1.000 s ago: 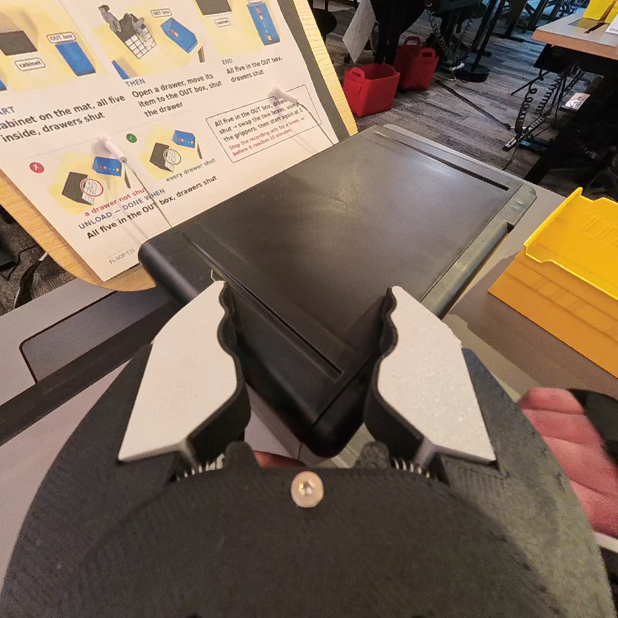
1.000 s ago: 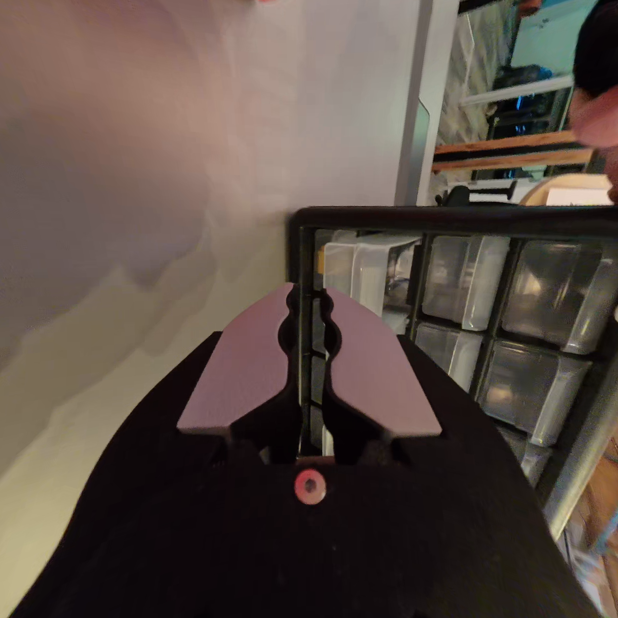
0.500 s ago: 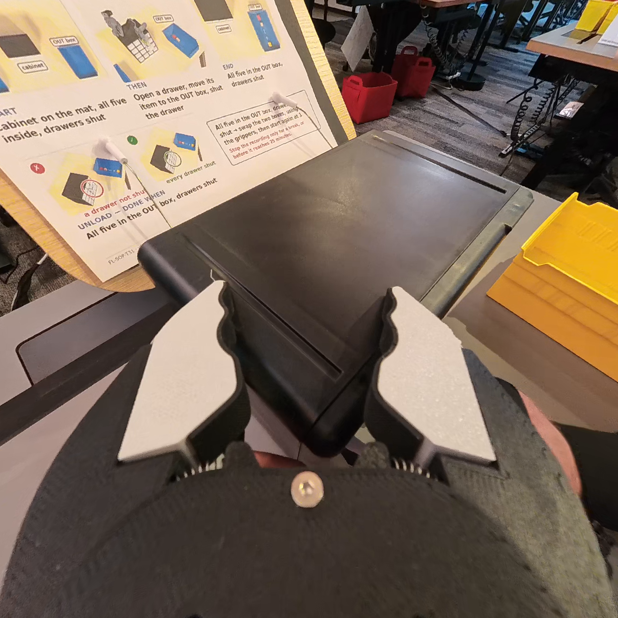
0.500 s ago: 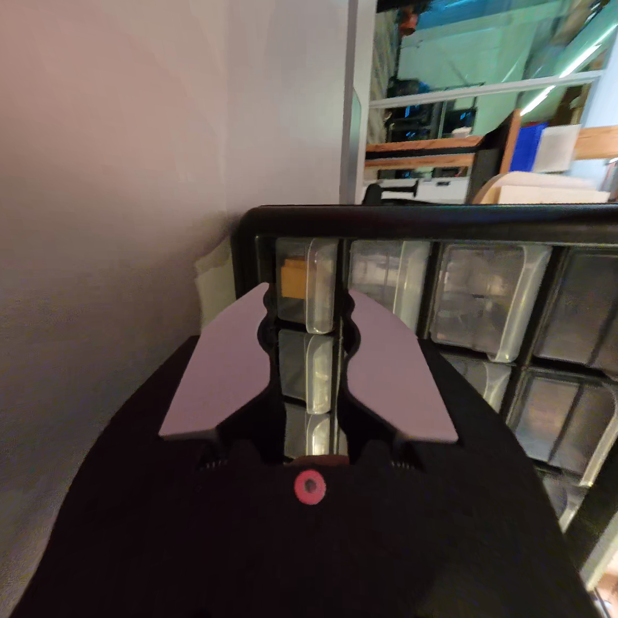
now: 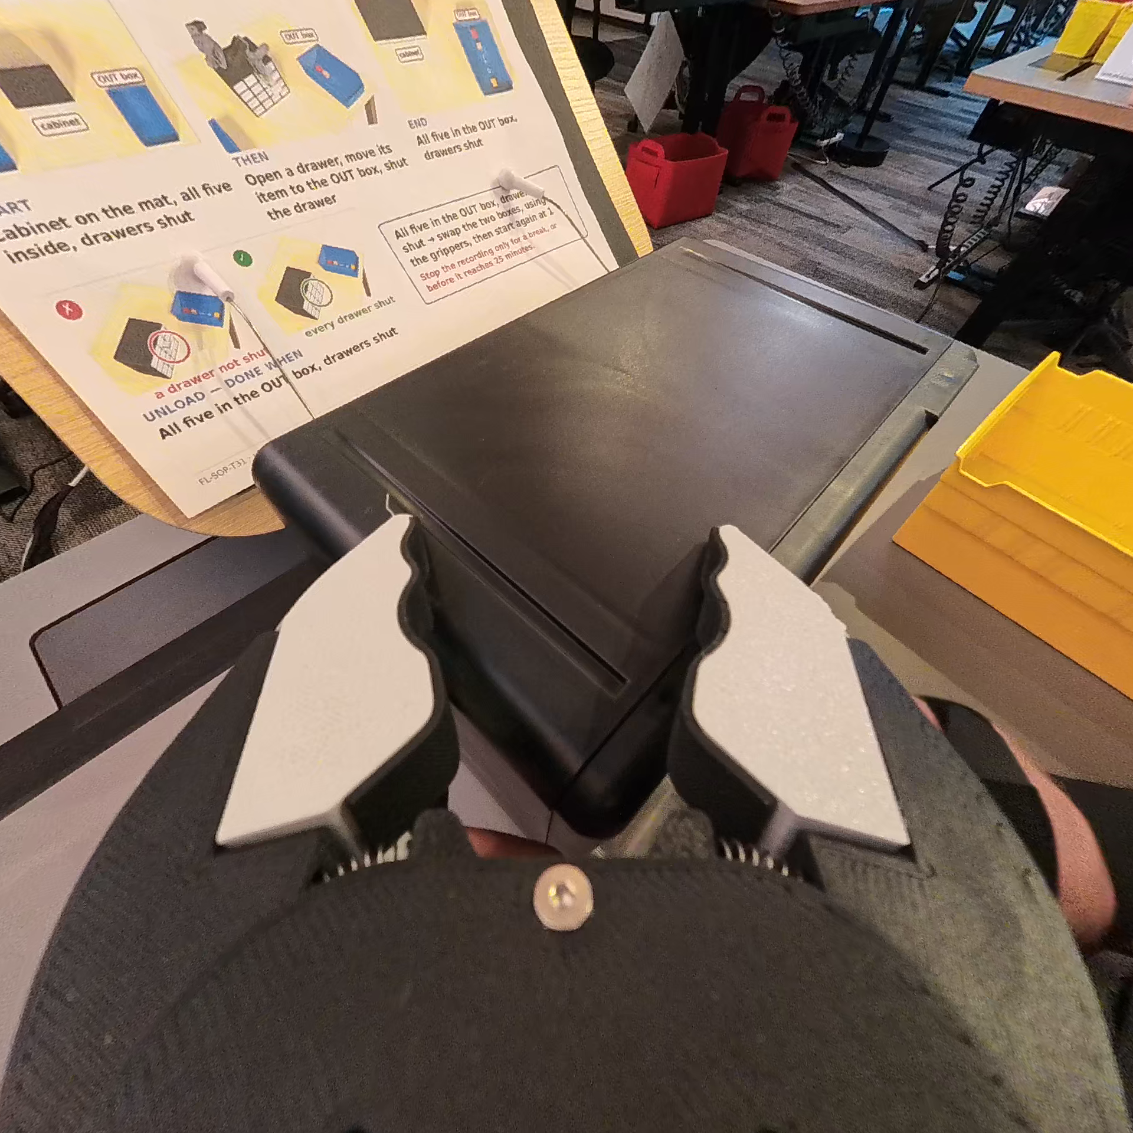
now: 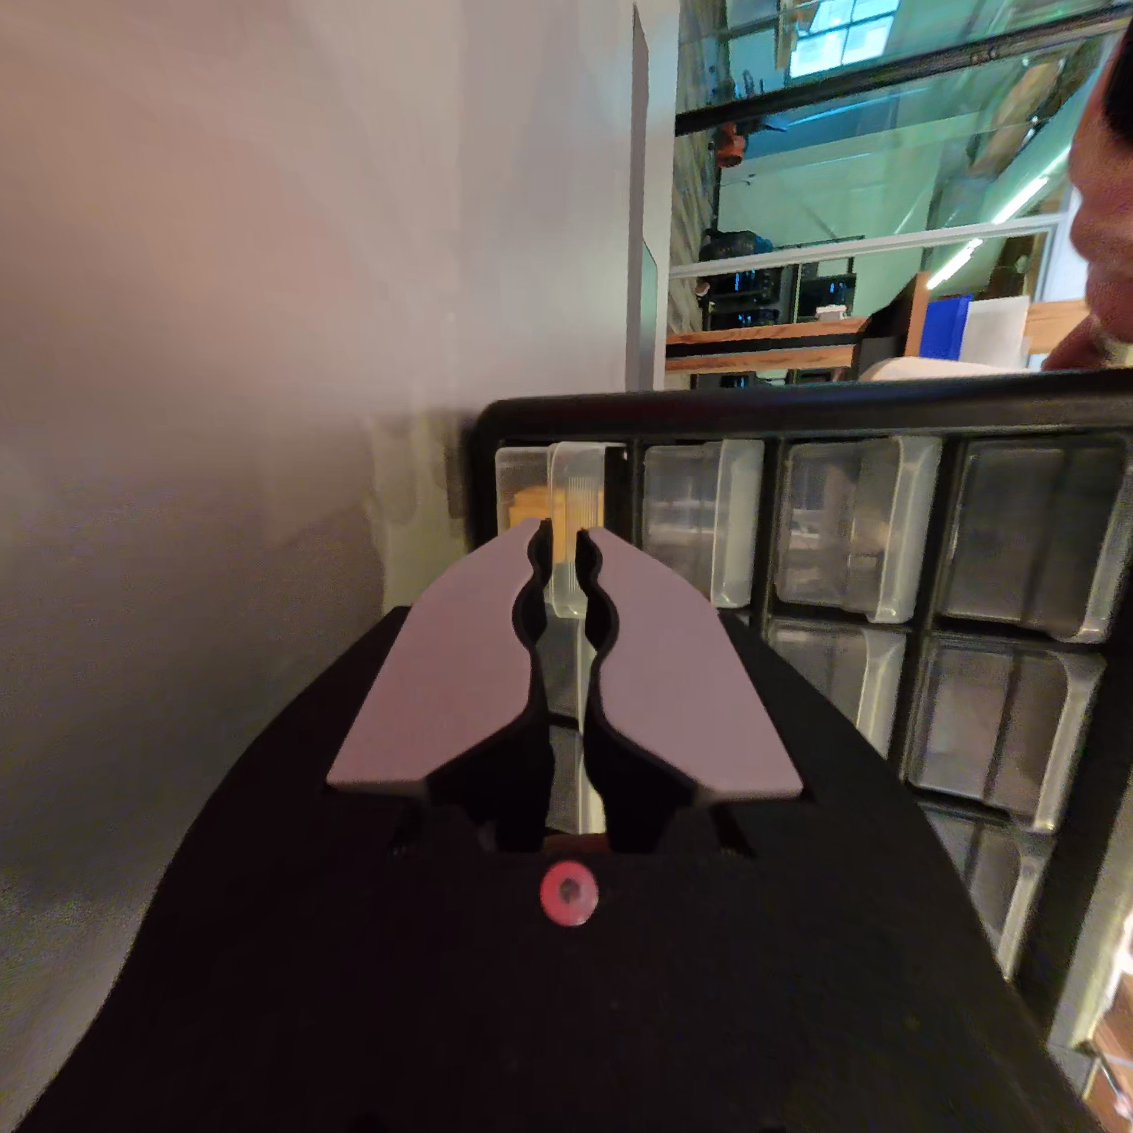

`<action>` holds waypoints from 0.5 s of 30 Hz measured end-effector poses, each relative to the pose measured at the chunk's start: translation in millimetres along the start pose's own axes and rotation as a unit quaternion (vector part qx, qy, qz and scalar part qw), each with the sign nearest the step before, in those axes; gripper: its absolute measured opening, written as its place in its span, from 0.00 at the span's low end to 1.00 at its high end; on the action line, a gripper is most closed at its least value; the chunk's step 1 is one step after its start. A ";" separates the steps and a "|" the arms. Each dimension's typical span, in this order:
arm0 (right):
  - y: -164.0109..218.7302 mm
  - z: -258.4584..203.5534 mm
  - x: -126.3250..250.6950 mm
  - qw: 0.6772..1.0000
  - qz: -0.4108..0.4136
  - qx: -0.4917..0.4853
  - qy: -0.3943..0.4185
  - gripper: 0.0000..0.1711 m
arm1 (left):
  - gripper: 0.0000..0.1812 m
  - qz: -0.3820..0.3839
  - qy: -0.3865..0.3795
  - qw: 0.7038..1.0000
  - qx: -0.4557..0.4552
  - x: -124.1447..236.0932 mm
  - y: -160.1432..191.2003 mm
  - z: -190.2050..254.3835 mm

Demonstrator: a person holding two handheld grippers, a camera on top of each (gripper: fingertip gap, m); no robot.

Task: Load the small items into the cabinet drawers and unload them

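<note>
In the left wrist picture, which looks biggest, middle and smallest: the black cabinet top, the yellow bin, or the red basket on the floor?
As they look:
1. Black cabinet top, by far the largest.
2. Yellow bin, partly cut off by the picture's edge.
3. Red basket, smallest, but it sits farther from the camera, so its true size is unsure.

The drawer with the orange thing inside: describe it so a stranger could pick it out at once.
Start at the black cabinet with its grid of clear plastic drawers. Go to the top row as the right wrist view shows it, then to the end nearest the pale wall. That corner drawer is the only one showing something orange inside, and the right claw is closed narrowly around its handle.
</note>
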State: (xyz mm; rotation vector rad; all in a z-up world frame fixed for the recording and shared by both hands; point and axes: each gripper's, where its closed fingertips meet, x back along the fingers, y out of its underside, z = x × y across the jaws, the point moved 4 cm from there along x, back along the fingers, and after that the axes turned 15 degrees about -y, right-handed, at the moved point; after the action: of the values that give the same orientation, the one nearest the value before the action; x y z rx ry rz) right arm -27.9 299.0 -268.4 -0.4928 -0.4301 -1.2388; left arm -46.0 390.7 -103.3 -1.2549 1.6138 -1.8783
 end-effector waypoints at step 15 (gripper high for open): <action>-7.5 -11.2 36.3 0.998 -0.006 -0.028 -0.058 0.27 | 0.49 0.001 -0.001 1.000 0.001 -0.1 0.1 0.3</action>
State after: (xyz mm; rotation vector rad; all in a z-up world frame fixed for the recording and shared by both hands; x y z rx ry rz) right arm -24.7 262.3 -256.3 -0.6135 -0.4983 -1.2399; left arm -45.7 390.5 -103.5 -1.2535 1.6103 -1.8767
